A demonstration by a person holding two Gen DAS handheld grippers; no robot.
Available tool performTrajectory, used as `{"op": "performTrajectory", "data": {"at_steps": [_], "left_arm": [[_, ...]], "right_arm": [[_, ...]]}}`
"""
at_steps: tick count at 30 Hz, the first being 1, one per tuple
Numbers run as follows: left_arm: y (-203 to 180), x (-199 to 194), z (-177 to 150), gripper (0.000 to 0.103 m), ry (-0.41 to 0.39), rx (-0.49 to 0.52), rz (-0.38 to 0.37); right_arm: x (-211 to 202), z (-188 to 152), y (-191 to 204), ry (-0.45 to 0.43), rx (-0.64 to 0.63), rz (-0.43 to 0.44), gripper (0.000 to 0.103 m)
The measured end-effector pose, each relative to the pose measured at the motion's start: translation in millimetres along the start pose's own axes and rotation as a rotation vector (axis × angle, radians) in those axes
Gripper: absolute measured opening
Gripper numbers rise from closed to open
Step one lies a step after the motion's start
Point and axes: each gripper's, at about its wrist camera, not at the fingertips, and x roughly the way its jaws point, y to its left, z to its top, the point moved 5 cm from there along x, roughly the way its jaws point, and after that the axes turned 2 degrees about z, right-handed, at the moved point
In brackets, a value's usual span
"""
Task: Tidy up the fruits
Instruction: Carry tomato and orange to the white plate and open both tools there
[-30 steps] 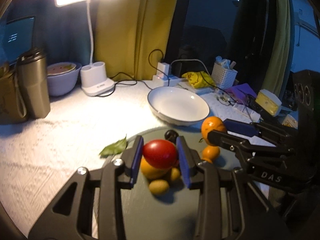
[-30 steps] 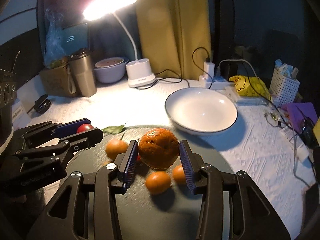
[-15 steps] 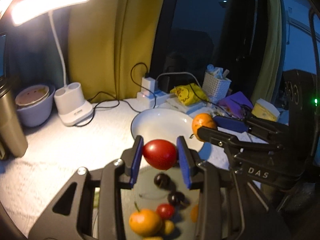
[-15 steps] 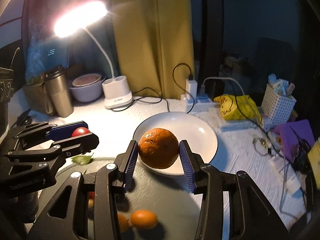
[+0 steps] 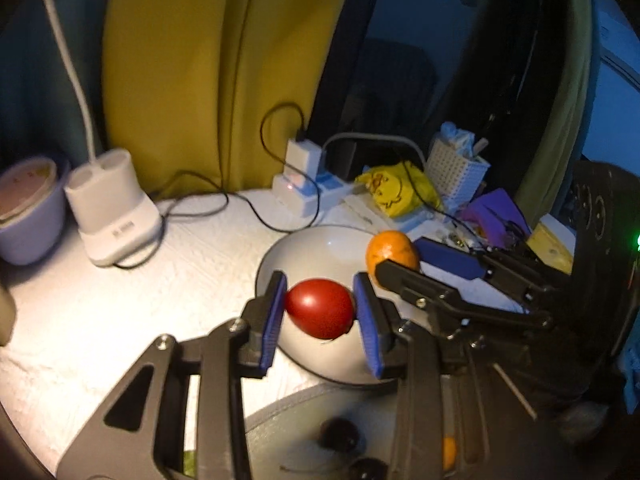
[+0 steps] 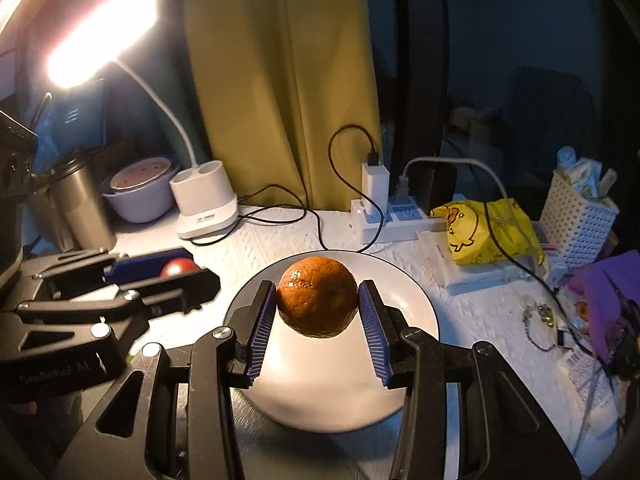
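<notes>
Above the white bowl [image 6: 416, 308], we are carrying both fruits in, left tongs [image 5: 320, 312] clamped on the red tomato [image 5: 320, 308], right tongs [image 6: 318, 312] on the orange [image 6: 318, 296], next needing lowering and releasing.

Lamp base [image 6: 204, 204] behind plate [image 6: 416, 300] (power strip [image 6: 394, 216] rightward).

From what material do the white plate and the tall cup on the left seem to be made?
White plate: probably glazed ceramic; its smooth surface shines softly under the lamp, and the rim looks thick.
Tall cup: looks like brushed steel, dull grey with long vertical reflections, under a dark lid, possibly plastic.
</notes>
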Motion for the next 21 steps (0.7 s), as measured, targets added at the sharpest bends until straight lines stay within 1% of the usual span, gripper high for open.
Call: {"op": "performTrajectory", "data": {"at_steps": [5,7,14,17,19,20,21], "left_arm": [[7.2,30.0,5.8,0.035,0.064,-0.025,-0.003],[10.5,37.9,6.6,0.035,0.091,-0.046,-0.016],[23.4,54.0,4.3,0.036,0.169,-0.115,-0.026],[24.8,56.1,2.5,0.036,0.183,-0.125,-0.032],[24.4,56.9,3.6,0.04,0.183,-0.128,-0.038],[24.2,56.0,4.2,0.044,0.179,-0.13,-0.04],[24.0,54.7,4.7,0.044,0.174,-0.132,-0.042]], "right_arm": [[29.9,-0.2,-18.6,0.044,0.044,0.002,0.045],[40.6,-0.3,-26.1,0.06,0.063,0.001,0.045],[64.1,-2.8,-40.3,0.106,0.125,0.013,0.045],[66.0,-5.2,-41.4,0.113,0.131,0.015,0.045],[64.3,-4.0,-41.2,0.105,0.137,0.022,0.045],[63.4,-2.7,-41.2,0.102,0.138,0.022,0.045],[62.1,-1.8,-41.4,0.099,0.137,0.018,0.045]]}}
